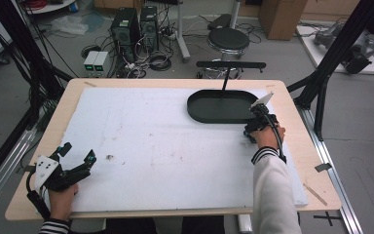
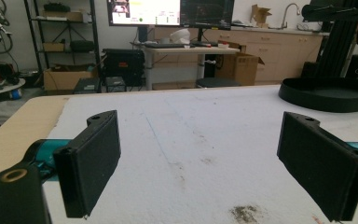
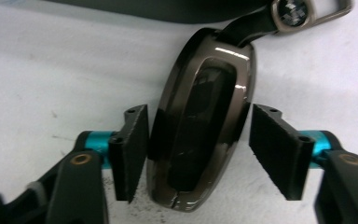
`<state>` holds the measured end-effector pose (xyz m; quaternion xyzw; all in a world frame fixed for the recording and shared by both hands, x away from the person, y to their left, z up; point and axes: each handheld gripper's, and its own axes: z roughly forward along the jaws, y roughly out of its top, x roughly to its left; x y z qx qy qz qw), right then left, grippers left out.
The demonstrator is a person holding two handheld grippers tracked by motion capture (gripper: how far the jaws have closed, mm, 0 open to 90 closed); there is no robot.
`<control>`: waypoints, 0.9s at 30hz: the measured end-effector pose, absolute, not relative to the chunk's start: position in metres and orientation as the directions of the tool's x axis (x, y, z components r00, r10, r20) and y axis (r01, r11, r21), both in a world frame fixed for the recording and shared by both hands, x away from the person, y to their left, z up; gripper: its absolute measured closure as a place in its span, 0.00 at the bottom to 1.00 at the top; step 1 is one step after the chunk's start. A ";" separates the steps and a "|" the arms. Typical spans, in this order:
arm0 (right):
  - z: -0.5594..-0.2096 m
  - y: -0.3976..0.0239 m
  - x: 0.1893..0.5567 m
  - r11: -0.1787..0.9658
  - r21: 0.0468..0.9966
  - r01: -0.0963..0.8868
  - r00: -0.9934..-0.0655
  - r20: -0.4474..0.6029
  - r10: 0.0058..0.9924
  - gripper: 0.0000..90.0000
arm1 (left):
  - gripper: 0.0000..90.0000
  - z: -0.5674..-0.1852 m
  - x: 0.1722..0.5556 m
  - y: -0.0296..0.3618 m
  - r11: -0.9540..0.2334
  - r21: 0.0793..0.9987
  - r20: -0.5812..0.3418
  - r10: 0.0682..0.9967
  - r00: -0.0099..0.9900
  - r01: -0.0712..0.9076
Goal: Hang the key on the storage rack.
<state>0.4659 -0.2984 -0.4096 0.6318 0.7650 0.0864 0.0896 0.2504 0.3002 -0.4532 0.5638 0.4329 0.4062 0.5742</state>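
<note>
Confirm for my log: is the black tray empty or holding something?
Empty: the high view shows the tray interior bare. The key fob lies on the white mat outside it.

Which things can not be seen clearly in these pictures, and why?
- Key fob: in the high view the right gripper and hand cover it.
- Strap and metal ring: cut off by the top edge of the right gripper view.
- Black tray: cut off by the right edge of the left gripper view.
- Whether the right gripper touches the fob: cannot tell.
</note>
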 end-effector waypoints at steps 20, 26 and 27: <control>-0.405 -0.303 0.468 0.140 0.202 0.969 -0.141 -0.007 0.990 0.54 | 0.15 -0.453 0.250 0.300 0.038 0.999 -0.043 0.955 0.293 0.021; -0.392 -0.310 0.459 0.159 0.263 0.952 -0.168 0.013 0.986 0.54 | 0.15 -0.453 0.251 0.300 0.037 0.999 -0.041 0.955 0.294 0.020; -0.390 -0.310 0.458 0.165 0.272 0.948 -0.176 0.015 0.984 0.54 | 0.15 -0.453 0.250 0.300 0.034 0.999 -0.039 0.955 0.294 0.021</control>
